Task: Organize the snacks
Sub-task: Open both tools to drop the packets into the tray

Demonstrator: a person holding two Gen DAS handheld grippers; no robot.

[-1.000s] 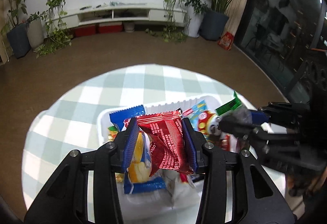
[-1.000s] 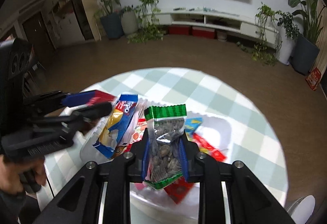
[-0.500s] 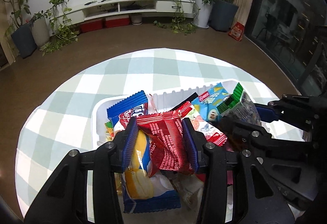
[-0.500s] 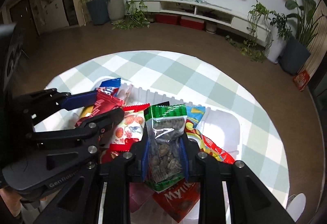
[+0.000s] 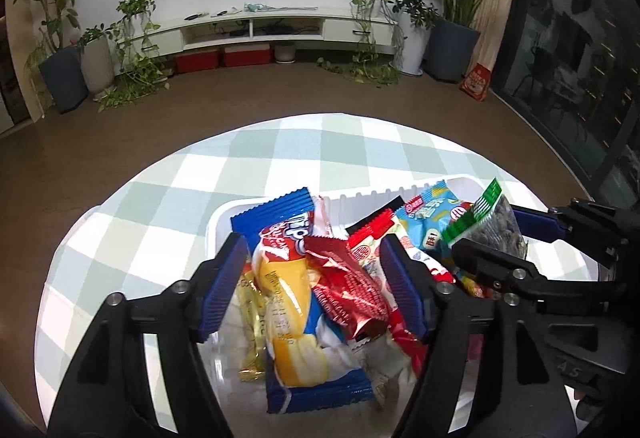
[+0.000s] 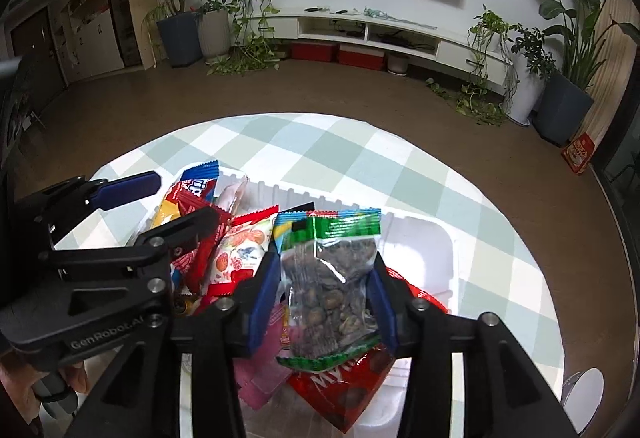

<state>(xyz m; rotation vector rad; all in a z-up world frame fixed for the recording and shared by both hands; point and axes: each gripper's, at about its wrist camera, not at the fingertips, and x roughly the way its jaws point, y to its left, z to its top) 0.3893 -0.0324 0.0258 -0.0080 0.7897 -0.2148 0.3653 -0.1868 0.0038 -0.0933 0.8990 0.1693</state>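
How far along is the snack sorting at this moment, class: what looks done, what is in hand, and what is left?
Done: many packets already lie in the white bin, including the blue chips bag. In hand: the left gripper stands open around a red packet over the bin; the right gripper grips the green-topped nut bag above it. Left: dropping that bag in.

Left claw (image 6: 132, 234) reads "GenRobot.AI" (white lettering).
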